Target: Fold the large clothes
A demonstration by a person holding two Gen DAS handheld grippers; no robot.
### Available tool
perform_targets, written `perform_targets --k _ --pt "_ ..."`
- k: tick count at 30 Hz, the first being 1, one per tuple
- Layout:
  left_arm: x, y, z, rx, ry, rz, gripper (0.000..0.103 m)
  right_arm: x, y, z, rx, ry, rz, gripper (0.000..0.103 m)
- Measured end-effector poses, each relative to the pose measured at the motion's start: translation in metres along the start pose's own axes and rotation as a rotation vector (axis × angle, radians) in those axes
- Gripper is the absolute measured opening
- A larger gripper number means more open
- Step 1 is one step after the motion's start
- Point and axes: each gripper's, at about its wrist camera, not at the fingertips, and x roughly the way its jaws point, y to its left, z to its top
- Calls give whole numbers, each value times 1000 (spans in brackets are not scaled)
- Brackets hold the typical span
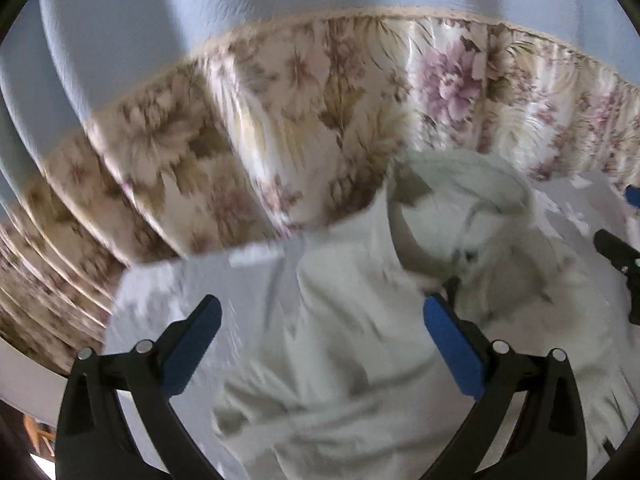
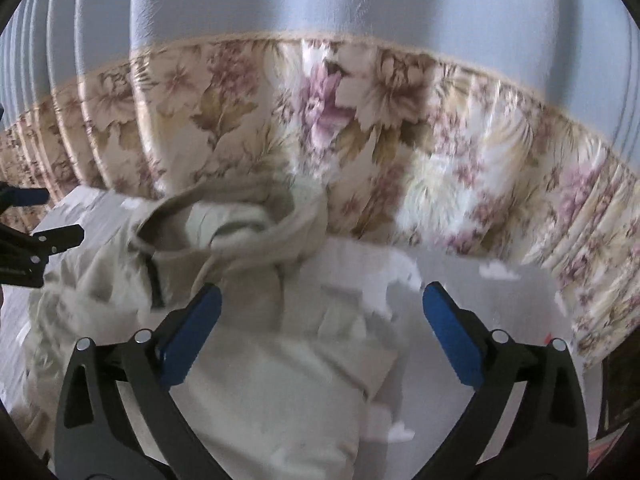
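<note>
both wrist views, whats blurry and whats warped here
Left wrist view: pale garment and floral curtain smeared by motion, the left gripper itself sharp, edges bowed by the fisheye. Right wrist view: same smear on the garment, ghosted repeats at the left edge, right gripper crisp.

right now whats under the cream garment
The cream garment lies on a white sheet, bare around its edges. Whatever sits directly beneath its bunched folds is covered. A floral cloth hangs behind it.
</note>
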Motion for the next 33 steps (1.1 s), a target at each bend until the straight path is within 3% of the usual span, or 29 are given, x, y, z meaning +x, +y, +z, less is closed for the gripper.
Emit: perform_targets --k 4,8,11,12,14,15,16,19,23,25,26,28,33 --pt "16 -14 22 45 -11 42 101 14 -3 17 49 9 -51 100" --pt "34 -25 34 83 10 18 101 29 -5 21 68 36 2 100" --pt "52 -26 42 64 49 -43 101 42 -16 20 136 72 63 97" --pt "60 -24 46 46 71 -64 101 45 -19 20 155 84 82 92" --pt "73 -22 51 17 105 -84 99 60 -30 19 221 136 145 63" --pt "82 -20 54 4 124 -97 98 65 -33 19 243 154 162 59" --pt "87 -22 57 0 136 -107 92 71 -36 19 267 170 183 55" --pt "105 -27 63 -4 185 -122 72 85 -35 25 302 188 218 54" --pt "126 -33 67 3 217 -92 60 100 -23 35 307 223 244 55" --pt "139 -31 66 11 228 -25 38 115 -15 33 288 274 215 54" --pt "144 -28 65 2 237 -11 23 120 -11 30 264 293 192 43" --pt "152 -18 60 -34 258 -29 7 126 -6 23 213 311 158 18" --pt "137 8 44 -92 217 -27 6 114 -6 13 135 256 157 11"
